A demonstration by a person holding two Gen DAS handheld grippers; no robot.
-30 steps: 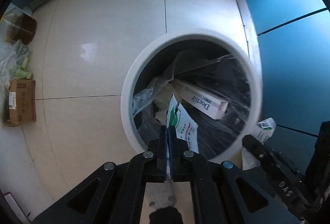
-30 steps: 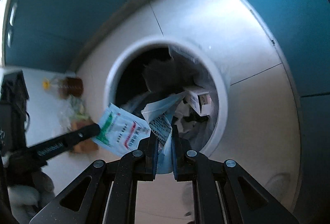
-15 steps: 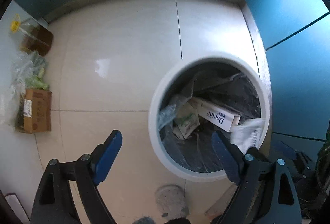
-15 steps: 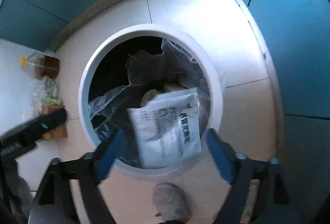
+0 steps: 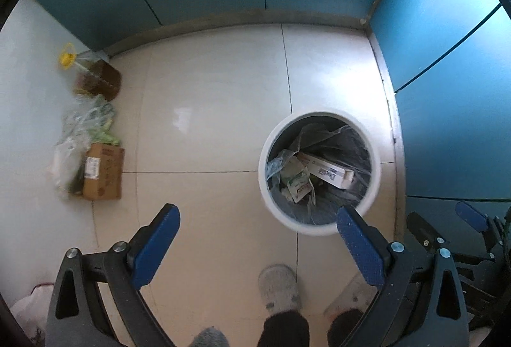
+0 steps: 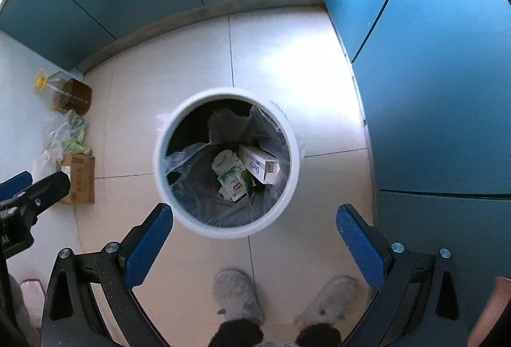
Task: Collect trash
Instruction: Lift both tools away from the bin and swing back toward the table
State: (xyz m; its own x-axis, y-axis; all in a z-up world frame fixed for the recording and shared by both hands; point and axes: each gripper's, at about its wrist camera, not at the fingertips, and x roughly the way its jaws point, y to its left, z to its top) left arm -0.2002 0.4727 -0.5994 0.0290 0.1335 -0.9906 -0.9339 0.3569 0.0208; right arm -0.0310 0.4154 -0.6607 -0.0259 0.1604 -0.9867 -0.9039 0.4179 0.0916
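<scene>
Both my grippers have let go since a second ago, and the packets they pinched are now down in the bin. I have also lifted both tools up, so the bin looks smaller than before.

My left gripper is spread wide with nothing between its blue pads. My right gripper is spread wide too, and it holds nothing.

The white round trash bin stands on the pale tile floor. From my left tool it sits at about 2 o'clock. From my right tool it sits near the middle, just above the gap between the fingers. A dark plastic liner is inside it. A white and green packet lies in the middle of the bin. A long white box lies just beside it, at its 3 o'clock.

At 9 o'clock, by the light wall, are a brown cardboard box, a clear bag with green stuff, and a brown jug with a yellow cap. My two grey slippers are at 6 o'clock. Blue cabinets run from 12 to 3 o'clock.
</scene>
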